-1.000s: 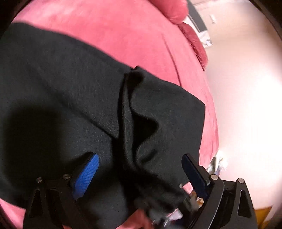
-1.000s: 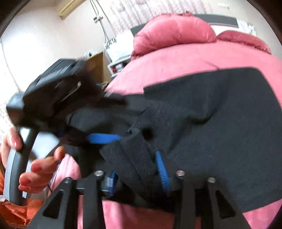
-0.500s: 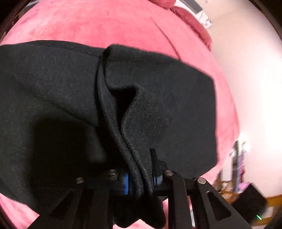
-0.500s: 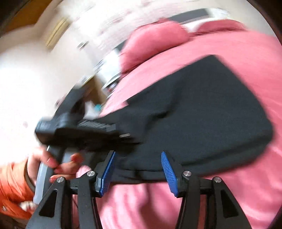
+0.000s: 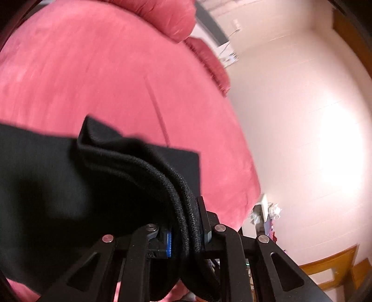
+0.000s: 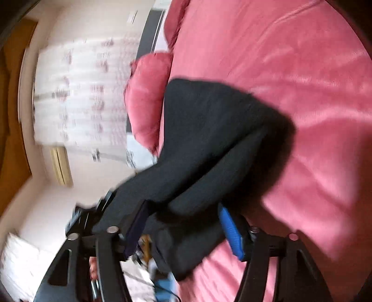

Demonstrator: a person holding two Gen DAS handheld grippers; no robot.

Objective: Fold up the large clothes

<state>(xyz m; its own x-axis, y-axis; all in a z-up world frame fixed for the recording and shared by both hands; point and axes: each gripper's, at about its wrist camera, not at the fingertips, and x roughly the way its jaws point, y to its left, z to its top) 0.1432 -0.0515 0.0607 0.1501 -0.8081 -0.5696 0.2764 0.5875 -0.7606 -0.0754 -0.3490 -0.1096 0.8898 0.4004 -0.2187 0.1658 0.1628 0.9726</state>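
Note:
A black garment hangs bunched over the pink bed. My left gripper is shut on a thick folded edge of it, with the cloth pinched between the blue pads. In the right wrist view the same black garment is lifted off the pink bed and drapes between the fingers of my right gripper. The right jaws stand wide apart around the cloth, with the blue pad clear on the right. The view is blurred and rolled sideways.
Pink pillows lie at the head of the bed. A pale wall and wooden trim are to the right of the bed. A white patterned curtain and a pink pillow show in the right wrist view.
My left gripper closed on the garment's folded edge and lifted it. My right gripper let go of the cloth, opened, then swung and rolled sideways with cloth between its open fingers.

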